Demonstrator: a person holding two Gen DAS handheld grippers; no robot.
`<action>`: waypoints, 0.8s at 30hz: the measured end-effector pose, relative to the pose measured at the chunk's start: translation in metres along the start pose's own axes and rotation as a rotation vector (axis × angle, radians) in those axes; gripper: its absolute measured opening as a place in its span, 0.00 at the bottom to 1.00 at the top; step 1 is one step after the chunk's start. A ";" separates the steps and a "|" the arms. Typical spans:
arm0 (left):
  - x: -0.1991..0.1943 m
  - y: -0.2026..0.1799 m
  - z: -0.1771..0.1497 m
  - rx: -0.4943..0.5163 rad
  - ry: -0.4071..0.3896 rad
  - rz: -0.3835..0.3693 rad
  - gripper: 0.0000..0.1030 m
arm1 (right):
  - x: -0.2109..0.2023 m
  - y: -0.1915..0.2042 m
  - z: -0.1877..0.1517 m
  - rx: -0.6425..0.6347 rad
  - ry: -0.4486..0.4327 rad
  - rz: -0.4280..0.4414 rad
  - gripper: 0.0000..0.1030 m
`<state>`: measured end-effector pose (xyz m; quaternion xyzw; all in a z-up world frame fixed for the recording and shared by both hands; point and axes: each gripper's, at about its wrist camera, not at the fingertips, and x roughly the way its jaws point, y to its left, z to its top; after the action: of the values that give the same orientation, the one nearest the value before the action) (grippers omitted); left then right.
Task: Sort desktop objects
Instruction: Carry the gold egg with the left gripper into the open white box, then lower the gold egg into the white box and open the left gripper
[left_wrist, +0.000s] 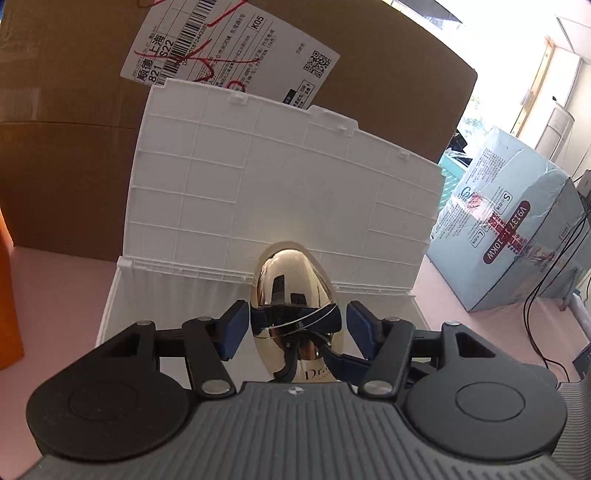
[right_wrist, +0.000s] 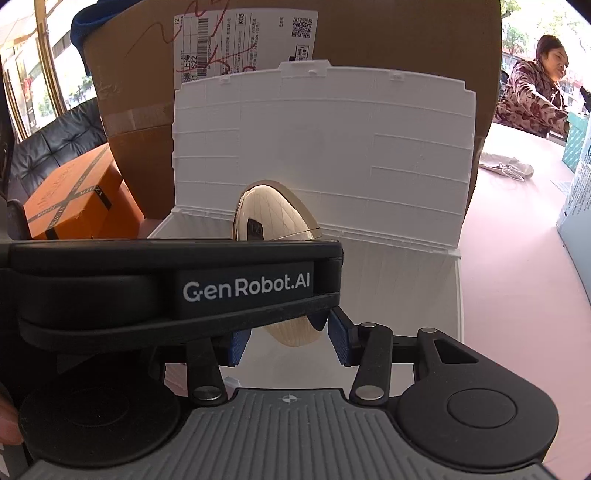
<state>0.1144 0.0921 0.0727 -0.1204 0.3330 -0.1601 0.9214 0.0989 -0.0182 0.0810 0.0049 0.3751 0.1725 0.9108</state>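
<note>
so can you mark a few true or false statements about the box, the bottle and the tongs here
1. The white box has its lid up. True.
2. The bottle is silver. False: it is shiny gold.
3. A cardboard box with a shipping label stands behind the white box. True.
4. The orange box lies inside the white box. False: it sits outside, beside the cardboard box.
5. The right tongs clamp the bottle. False: they are open, with gaps on both sides.
</note>
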 end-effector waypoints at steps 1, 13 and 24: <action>0.001 -0.001 0.000 0.004 0.005 0.010 0.54 | 0.002 -0.001 0.001 0.010 0.010 -0.002 0.41; 0.002 0.002 0.001 0.026 0.032 0.058 0.69 | 0.006 -0.004 0.006 0.016 0.074 -0.001 0.41; 0.002 0.001 -0.001 0.041 0.034 0.054 0.71 | 0.004 -0.006 0.007 0.026 0.098 0.007 0.42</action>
<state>0.1156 0.0922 0.0708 -0.0898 0.3482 -0.1440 0.9219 0.1082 -0.0219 0.0818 0.0097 0.4214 0.1710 0.8906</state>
